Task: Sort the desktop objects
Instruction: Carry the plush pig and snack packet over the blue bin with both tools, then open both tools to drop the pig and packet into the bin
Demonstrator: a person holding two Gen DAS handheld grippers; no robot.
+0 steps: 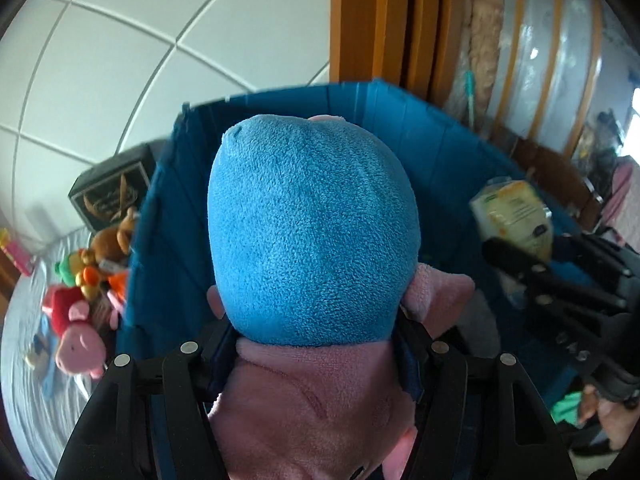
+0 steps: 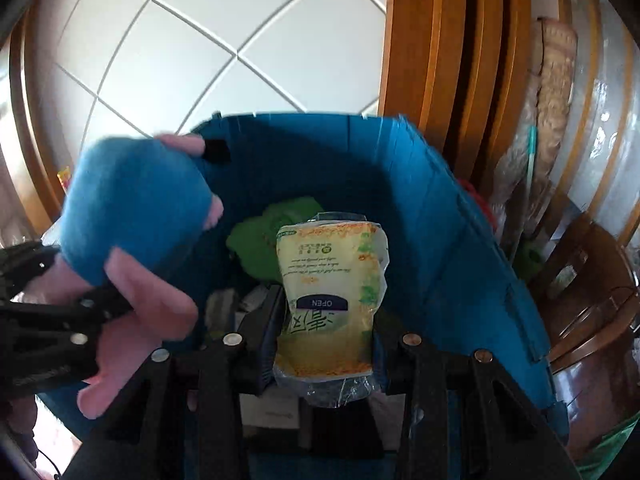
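Observation:
My left gripper is shut on a pink plush toy in a blue dress and holds it over the open blue storage bin. It also shows at the left of the right wrist view. My right gripper is shut on a yellow-green snack packet and holds it over the same bin. The packet and right gripper show at the right of the left wrist view. A green cloth item lies inside the bin.
Left of the bin, on a pale grey sheet, lie several plush toys and a dark box. A white tiled wall and a wooden door frame stand behind. Wrapped furniture is at the right.

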